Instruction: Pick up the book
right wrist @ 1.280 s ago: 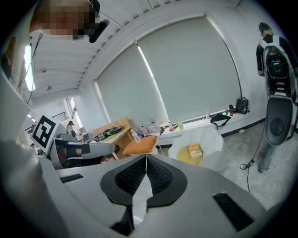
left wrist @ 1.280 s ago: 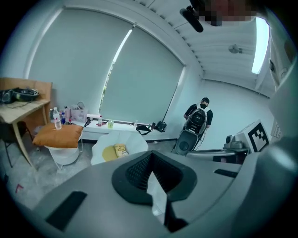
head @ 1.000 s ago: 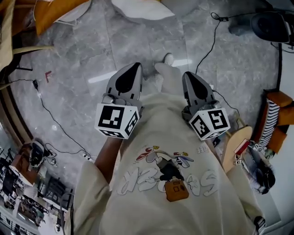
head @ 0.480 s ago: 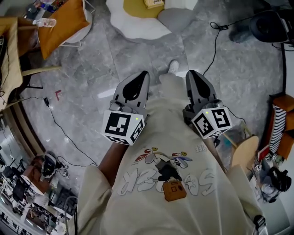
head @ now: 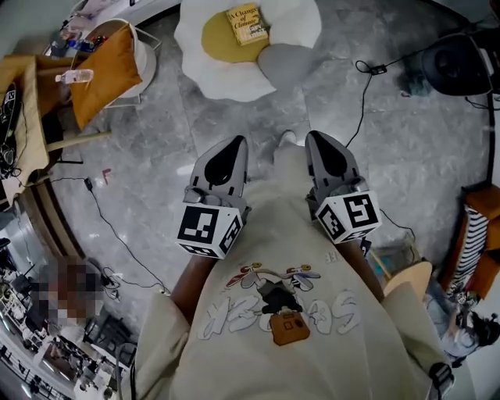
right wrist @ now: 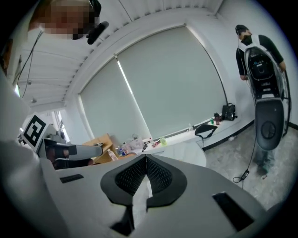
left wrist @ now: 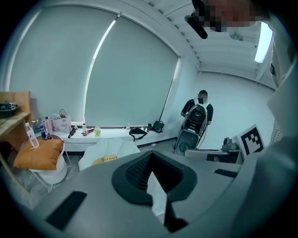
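A yellow book [head: 248,23] lies on the yellow middle of a white egg-shaped cushion [head: 203,66] on the floor ahead, at the top of the head view. In the left gripper view the book [left wrist: 107,159] shows as a yellow patch just past the jaws. My left gripper [head: 233,141] and right gripper [head: 315,137] are held side by side in front of the person's chest, well short of the cushion. Both are shut with nothing between the jaws. The left gripper [left wrist: 151,160] and right gripper [right wrist: 145,161] show their ribbed pads pressed together.
A white chair with an orange cushion [head: 108,64] stands left of the egg cushion. Black cables [head: 361,92] trail over the grey marble floor. A wooden desk [head: 19,117] is at far left, cluttered shelves at right. Another person [right wrist: 258,60] stands by the far wall.
The person has walked forward with both grippers. The egg cushion and the book have come into view at the top; the orange chair has slid down the left side.
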### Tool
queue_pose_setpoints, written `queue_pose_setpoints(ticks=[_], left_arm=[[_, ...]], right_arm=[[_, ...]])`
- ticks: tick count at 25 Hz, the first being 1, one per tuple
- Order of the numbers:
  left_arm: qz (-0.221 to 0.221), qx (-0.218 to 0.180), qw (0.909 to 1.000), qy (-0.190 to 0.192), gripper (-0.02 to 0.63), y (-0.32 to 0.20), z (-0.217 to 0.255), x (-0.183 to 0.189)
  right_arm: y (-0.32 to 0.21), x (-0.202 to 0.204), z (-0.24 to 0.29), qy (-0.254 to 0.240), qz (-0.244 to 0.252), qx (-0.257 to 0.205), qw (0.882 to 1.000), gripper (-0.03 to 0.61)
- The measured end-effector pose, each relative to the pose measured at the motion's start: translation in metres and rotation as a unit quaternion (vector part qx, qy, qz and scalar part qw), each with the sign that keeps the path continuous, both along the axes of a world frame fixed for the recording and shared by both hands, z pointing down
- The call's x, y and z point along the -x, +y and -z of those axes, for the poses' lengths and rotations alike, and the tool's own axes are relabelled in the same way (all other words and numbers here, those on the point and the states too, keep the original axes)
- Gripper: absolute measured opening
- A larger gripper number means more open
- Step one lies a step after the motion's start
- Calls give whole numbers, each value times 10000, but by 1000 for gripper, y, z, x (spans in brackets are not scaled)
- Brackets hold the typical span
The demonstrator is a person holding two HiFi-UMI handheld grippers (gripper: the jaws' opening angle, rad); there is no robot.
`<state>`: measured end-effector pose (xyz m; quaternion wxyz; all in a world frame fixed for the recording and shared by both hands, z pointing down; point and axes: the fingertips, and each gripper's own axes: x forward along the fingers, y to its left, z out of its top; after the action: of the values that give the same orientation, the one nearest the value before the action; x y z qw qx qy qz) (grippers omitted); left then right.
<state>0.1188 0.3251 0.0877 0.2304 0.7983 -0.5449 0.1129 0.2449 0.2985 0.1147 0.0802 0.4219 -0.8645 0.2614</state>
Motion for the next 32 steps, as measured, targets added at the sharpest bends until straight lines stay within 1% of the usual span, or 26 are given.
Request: queue_pose_setpoints(ticks=[2, 4, 7, 10, 13, 18, 21, 23, 26, 29, 32], left_arm=[[3, 98, 9999, -94, 6, -11, -7, -13], [29, 195, 9998, -91, 6, -17, -6, -22], [74, 317, 9994, -65, 6, -25, -1, -28], [126, 355, 9993, -76, 6, -33, -1, -27], [162, 412, 9990, 1, 6, -39, -10, -23], [57, 312, 9994, 127, 6, -85, -26, -7], [175, 79, 9996, 222, 6, -116, -26, 18], [266, -49, 9993, 271, 6, -135, -17, 41], [389, -154, 9986, 334, 6, -163, -5, 83], [464, -202, 9977, 443, 6, -185, -4, 123], [426, -211, 9976, 513, 6, -205, -4, 146]], right_arm=[[-16, -2, -8, -130, 196, 80, 9997, 23], [-25, -4, -8, -205, 319, 196, 9991, 23], [-31, -5, -4, -246, 411, 362, 9982, 23], [-34, -9, -6, -261, 432, 460, 9977, 23], [-34, -9, -14, -202, 465, 534, 9973, 23], [-73, 4, -23, -49, 390, 456, 9982, 23], [-103, 23, -26, 11, 403, 353, 9986, 23], [-121, 47, -14, 74, 656, 232, 9975, 23], [-146, 96, 7, 104, 1194, 120, 9927, 25], [-164, 135, 13, 279, 1440, 34, 9892, 25], [-181, 158, 12, 579, 1574, -17, 9858, 25]])
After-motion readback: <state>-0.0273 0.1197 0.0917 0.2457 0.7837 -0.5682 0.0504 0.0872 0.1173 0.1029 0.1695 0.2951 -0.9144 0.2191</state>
